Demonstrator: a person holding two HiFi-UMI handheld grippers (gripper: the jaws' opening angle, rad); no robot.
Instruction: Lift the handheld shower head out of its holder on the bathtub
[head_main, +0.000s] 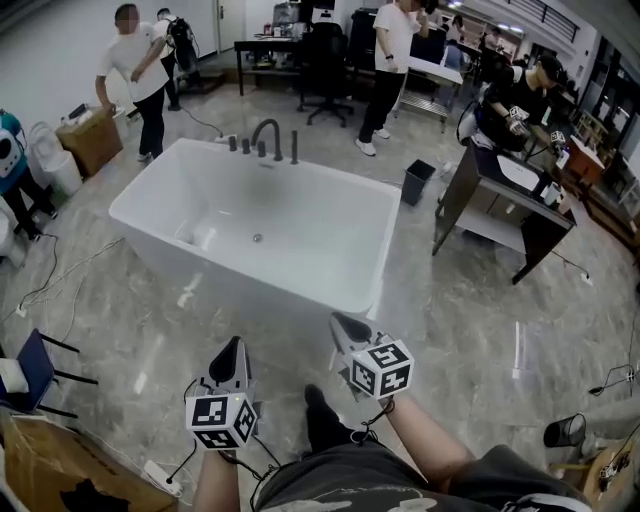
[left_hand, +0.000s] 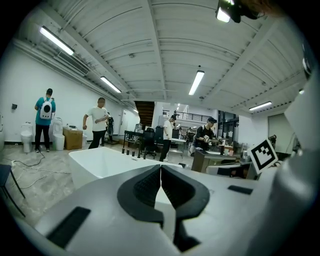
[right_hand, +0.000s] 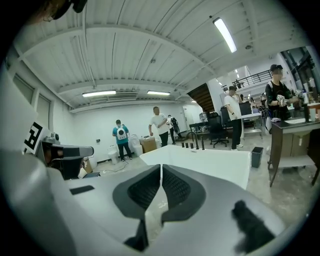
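Note:
A white freestanding bathtub (head_main: 350, 275) stands on the marble floor ahead of me. On its far rim sit a dark arched faucet (head_main: 266, 135), small knobs, and a slim upright dark handheld shower head (head_main: 294, 147) in its holder. Both grippers hover short of the tub's near rim, far from the fittings. My left gripper (head_main: 235, 345) is shut and holds nothing; its jaws meet in the left gripper view (left_hand: 161, 170). My right gripper (head_main: 340, 322) is shut and holds nothing too, its jaws together (right_hand: 161, 170). The tub (right_hand: 210, 162) and the shower head (right_hand: 203, 142) show beyond them.
A dark bin (head_main: 417, 182) and a dark desk (head_main: 500, 195) stand right of the tub. Cables (head_main: 50, 275) trail across the floor at left, near a blue chair (head_main: 35, 365). Several people stand or sit at the back among desks and office chairs.

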